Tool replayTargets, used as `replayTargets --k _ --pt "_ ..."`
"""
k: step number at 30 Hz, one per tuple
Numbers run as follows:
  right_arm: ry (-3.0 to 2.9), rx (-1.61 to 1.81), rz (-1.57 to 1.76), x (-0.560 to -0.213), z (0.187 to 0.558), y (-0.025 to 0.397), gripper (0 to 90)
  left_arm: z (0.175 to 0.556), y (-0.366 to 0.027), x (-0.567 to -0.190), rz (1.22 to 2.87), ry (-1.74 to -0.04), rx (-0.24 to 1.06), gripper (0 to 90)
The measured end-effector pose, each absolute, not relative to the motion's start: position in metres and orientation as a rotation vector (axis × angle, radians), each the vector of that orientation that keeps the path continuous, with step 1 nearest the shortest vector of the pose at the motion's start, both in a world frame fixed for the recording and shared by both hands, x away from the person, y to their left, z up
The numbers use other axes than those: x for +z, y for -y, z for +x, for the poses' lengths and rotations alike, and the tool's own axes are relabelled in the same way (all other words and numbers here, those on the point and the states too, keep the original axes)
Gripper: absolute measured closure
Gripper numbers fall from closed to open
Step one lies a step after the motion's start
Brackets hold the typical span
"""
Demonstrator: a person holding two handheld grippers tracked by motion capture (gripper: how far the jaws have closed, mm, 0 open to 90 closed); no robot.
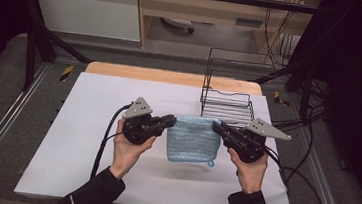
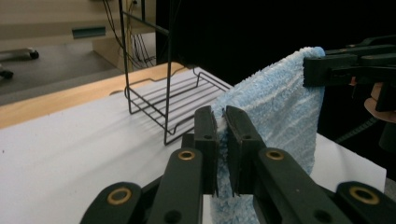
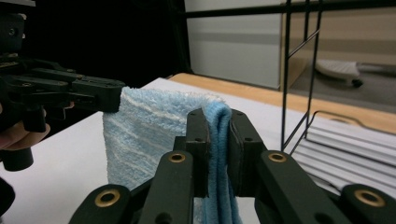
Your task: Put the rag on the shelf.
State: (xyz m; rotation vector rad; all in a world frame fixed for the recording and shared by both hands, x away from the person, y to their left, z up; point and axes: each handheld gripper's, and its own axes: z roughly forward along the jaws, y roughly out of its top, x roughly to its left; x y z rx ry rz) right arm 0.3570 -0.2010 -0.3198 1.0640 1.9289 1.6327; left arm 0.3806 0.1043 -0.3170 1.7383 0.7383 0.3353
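Two corners of a light blue terry washcloth (image 1: 193,138) are pinched, one by each tool. The left tool (image 1: 171,120) has its jaws clamped on the cloth's upper left corner; the right tool (image 1: 217,126) is clamped on the upper right corner. The cloth hangs stretched between them, its lower edge seeming to rest on the white tabletop (image 1: 91,123), with a small loop at one bottom corner. A black wire rack (image 1: 227,99) stands just behind, toward the right. Judging by the hold, the step in hand looks like lifting the cloth taut for a fold or for hanging. The next move calls for both hands travelling together, keeping even tension so neither corner slips.
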Motion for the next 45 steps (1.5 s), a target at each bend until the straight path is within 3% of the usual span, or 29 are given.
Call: replayTargets --k 17,45 --pt "-1.724 1.626 0.958 -0.272 0.351 0.212 80.7 0.387 -0.085 -0.267 1.609 -0.655 0.442 83.7" --pt "-1.517 1.605 0.903 -0.21 0.368 0.224 80.9 0.417 -0.057 -0.21 1.454 -0.6 0.48 83.9"
